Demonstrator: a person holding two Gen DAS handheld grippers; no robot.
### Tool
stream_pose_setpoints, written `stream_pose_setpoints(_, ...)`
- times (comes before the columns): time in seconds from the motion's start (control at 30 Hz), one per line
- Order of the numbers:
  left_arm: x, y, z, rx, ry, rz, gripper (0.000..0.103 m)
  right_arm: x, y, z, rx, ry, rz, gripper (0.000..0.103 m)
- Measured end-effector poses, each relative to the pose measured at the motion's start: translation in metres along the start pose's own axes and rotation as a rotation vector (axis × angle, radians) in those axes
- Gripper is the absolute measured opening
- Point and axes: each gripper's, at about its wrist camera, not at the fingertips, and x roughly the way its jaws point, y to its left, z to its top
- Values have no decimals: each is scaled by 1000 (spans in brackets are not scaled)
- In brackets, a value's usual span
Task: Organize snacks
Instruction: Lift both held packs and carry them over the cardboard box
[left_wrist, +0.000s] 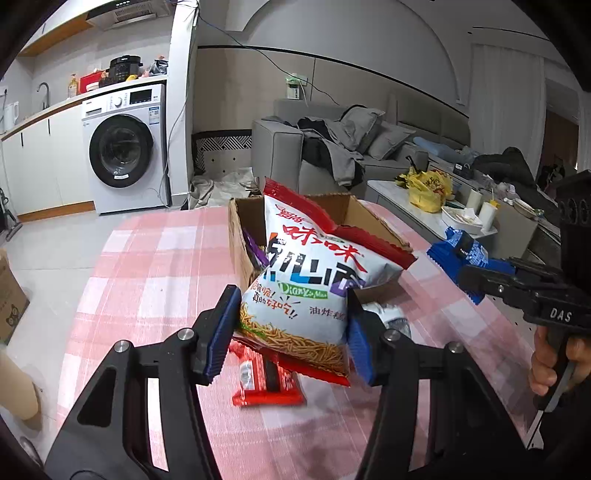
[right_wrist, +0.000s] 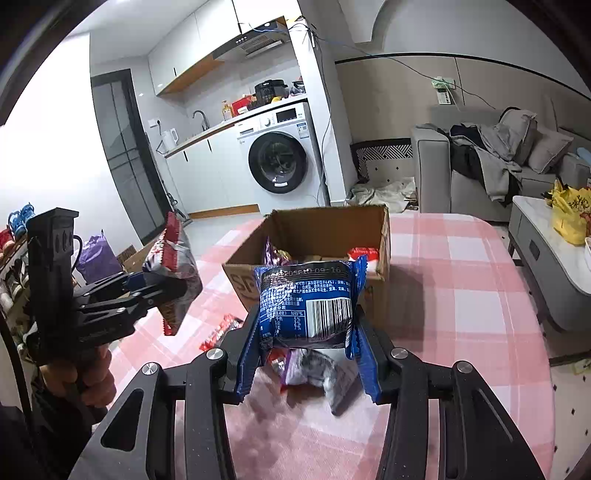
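Note:
My left gripper (left_wrist: 291, 328) is shut on a white and red noodle-snack bag (left_wrist: 310, 273) and holds it above the table, in front of an open cardboard box (left_wrist: 236, 236). My right gripper (right_wrist: 308, 354) is shut on a blue snack packet (right_wrist: 308, 299), held up just before the same box (right_wrist: 332, 225), which has several snacks inside. The right gripper with its blue packet (left_wrist: 461, 254) also shows at the right of the left wrist view. The left gripper with its bag (right_wrist: 173, 266) shows at the left of the right wrist view.
A red snack packet (left_wrist: 267, 384) lies on the pink checked tablecloth (left_wrist: 147, 280) below the left gripper. A silver and purple packet (right_wrist: 314, 373) lies under the right gripper. A coffee table (right_wrist: 535, 236) with a yellow bag, a sofa and a washing machine stand beyond.

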Motion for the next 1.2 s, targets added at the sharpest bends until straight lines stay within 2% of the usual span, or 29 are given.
stream_pose_setpoints(0.33, 15, -2, 30, -12, -8, 17, 52, 9, 1, 22, -7, -14, 5, 46)
stream_pose_setpoints(0.73, 43, -12, 61, 27, -25, 37, 52, 24, -10, 43, 31, -52, 26, 47)
stream_pose_setpoints(0.93, 54, -13, 68, 30, -26, 18, 52, 33, -15, 52, 63, -61, 40, 47)
stream_pose_setpoints(1.2, 92, -8, 80, 19, -2, 8, 52, 53, -14, 58, 43, -58, 14, 47)
